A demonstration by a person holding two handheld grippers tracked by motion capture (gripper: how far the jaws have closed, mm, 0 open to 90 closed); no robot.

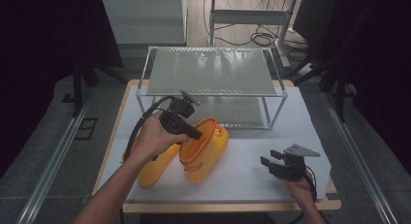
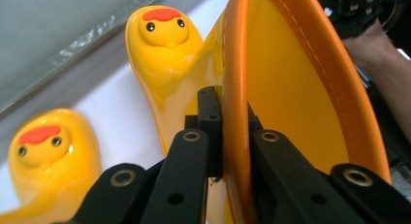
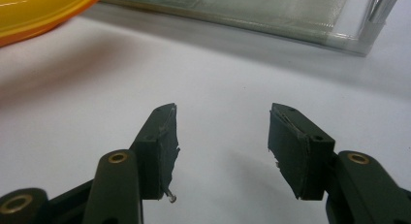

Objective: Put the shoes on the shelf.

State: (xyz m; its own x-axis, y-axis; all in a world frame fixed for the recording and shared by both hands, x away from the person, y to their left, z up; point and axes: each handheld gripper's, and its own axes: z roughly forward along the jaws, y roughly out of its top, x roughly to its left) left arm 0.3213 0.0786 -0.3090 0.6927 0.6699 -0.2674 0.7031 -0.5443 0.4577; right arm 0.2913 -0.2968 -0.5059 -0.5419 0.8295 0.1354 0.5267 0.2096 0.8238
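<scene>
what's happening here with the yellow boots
A person works at a white table with a gripper in each hand. The left gripper is shut on the orange-lined rim of one yellow duck-faced boot, pinching its wall between the jaws. The second boot lies beside it. The right gripper rests near the table's right edge, open, holding nothing. A two-tier metal-framed rack stands behind the boots.
</scene>
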